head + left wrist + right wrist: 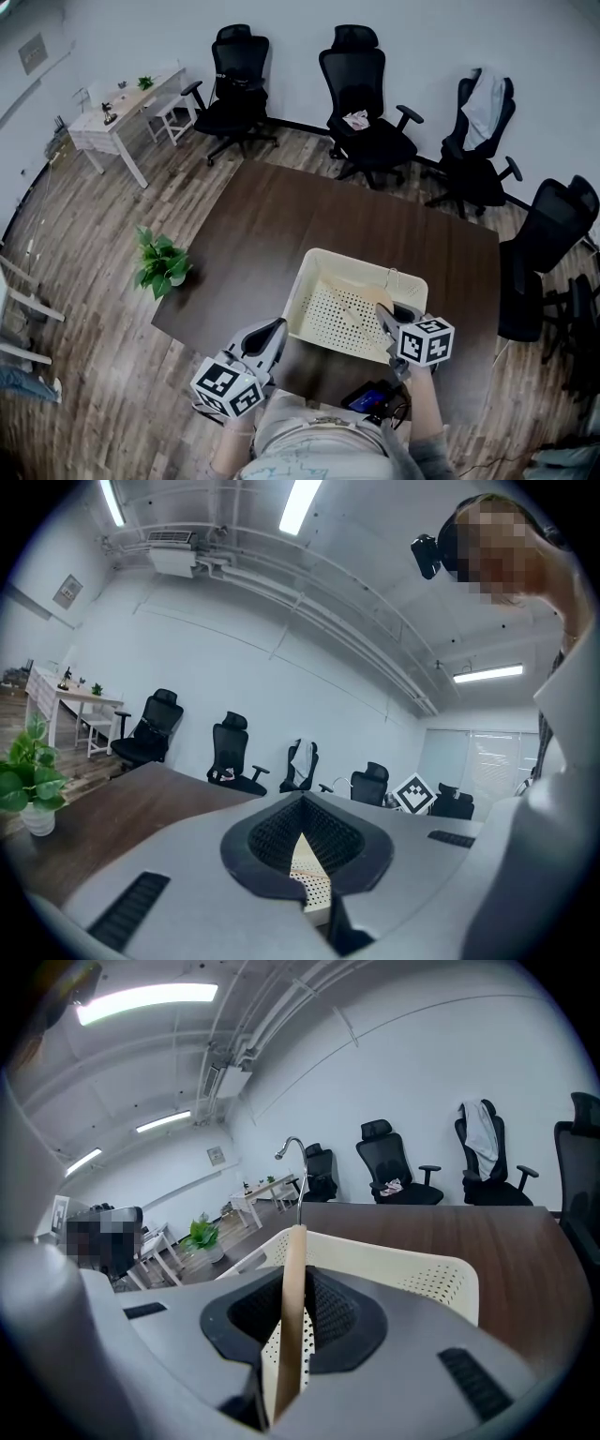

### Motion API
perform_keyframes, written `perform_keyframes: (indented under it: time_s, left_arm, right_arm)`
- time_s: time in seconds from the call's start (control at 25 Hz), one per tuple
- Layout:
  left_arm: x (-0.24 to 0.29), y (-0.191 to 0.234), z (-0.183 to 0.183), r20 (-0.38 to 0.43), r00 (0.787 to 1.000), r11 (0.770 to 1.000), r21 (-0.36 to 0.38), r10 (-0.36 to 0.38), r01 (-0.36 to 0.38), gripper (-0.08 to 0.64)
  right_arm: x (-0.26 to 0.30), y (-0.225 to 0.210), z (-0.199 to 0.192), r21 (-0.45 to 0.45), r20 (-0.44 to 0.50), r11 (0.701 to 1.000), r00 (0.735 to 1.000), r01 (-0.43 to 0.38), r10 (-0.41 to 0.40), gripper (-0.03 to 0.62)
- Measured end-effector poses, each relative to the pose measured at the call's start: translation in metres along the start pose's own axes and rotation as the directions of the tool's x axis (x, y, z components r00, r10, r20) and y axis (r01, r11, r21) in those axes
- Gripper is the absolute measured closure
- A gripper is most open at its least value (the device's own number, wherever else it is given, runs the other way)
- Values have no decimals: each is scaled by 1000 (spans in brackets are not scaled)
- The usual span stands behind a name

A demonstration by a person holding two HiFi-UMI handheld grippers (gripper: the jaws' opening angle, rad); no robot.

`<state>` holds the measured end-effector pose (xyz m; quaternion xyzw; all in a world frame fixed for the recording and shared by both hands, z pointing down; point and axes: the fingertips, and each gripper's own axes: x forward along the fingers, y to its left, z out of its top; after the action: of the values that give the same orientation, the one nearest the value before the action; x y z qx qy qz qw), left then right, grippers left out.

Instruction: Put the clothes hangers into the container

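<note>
A cream perforated basket [314,281] stands on the brown table [281,216], close to the front edge. My right gripper [386,317] is over the basket's right side, shut on a wooden clothes hanger [362,300]. The hanger's metal hook [393,276] points toward the far rim. In the right gripper view the hanger [291,1316] runs up between the jaws of the right gripper [298,1258], with the basket [422,1277] below. My left gripper [272,335] hovers left of the basket, shut and empty. Its own view shows the left gripper [302,803] with a sliver of basket [309,878] beyond.
A potted plant [161,262] stands on the wood floor left of the table. Black office chairs [361,103] line the far wall, one more [548,244] at the table's right. A white desk [122,108] is far left. A small dark device [370,398] lies at the table's near edge.
</note>
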<state>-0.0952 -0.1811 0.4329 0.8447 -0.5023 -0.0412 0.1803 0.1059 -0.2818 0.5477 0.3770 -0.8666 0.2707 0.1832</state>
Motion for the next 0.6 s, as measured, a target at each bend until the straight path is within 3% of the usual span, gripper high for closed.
perform_keyframes:
  time_s: [0.4,0.6]
  left_arm:
    - [-19,14,-1,13,998,998,-14,67,-67,549]
    - [-23,20,-3,12,997,997,-18,79,-79,549]
  right_arm:
    - [17,-3,-3,-91,-61,996,998,25,-30,531]
    - [25,-3,-3,-87,-56,996,998,16,-21,531]
